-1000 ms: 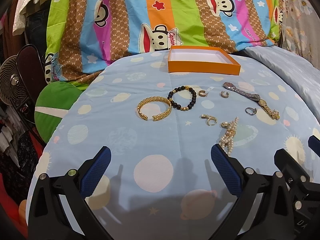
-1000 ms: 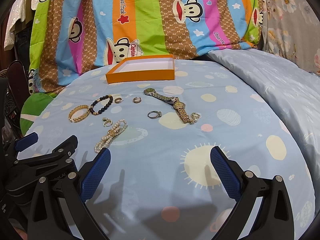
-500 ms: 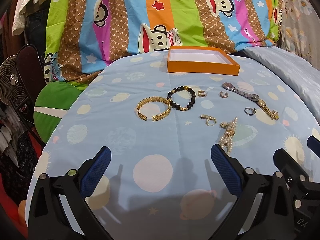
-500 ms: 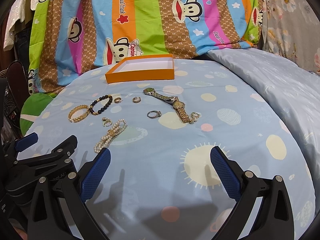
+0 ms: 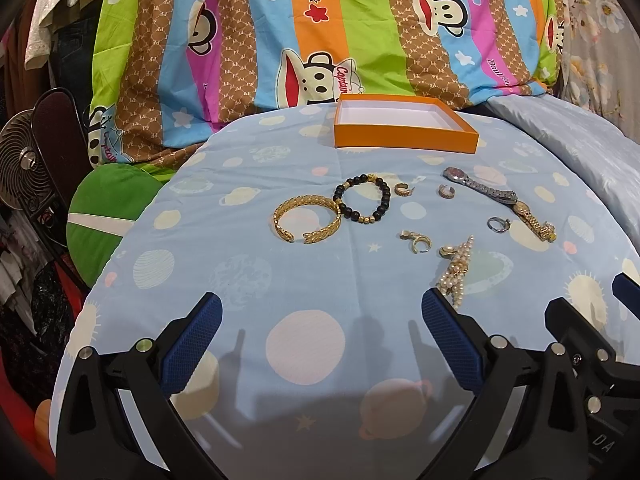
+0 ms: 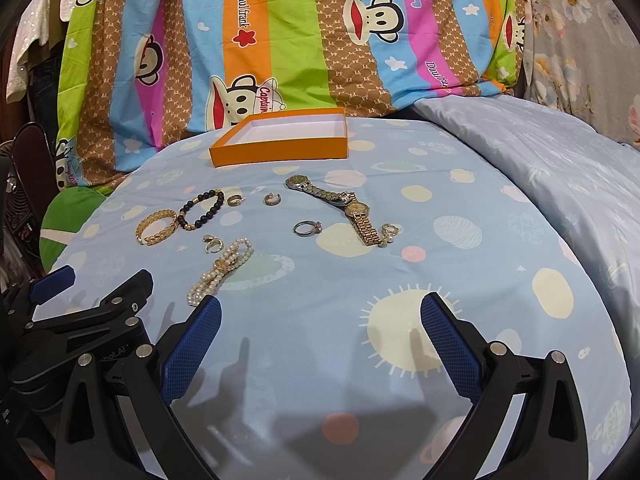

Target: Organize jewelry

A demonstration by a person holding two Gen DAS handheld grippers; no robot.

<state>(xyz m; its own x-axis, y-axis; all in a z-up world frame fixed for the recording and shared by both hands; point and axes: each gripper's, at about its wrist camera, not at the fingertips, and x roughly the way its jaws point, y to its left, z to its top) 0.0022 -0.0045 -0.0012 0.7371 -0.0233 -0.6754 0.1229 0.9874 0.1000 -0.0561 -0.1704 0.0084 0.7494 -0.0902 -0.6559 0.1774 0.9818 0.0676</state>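
Observation:
An empty orange box (image 5: 404, 131) (image 6: 280, 140) stands at the far side of the blue bedspread. Before it lie a gold cuff bracelet (image 5: 307, 218) (image 6: 156, 227), a black bead bracelet (image 5: 362, 203) (image 6: 201, 209), a pearl bracelet (image 5: 456, 266) (image 6: 221, 271), a silver watch (image 5: 480, 189) (image 6: 316, 190), a gold watch (image 5: 534, 222) (image 6: 362, 222) and several small rings and earrings (image 5: 498, 224) (image 6: 307, 228). My left gripper (image 5: 320, 340) and right gripper (image 6: 320, 340) are both open and empty, low over the near part of the bed, short of the jewelry.
A striped monkey-print quilt (image 5: 340, 32) rises behind the box. A green cushion (image 5: 104, 216) and a fan (image 5: 22, 160) stand off the bed's left edge. A pale blue duvet (image 6: 540, 152) lies bunched at the right.

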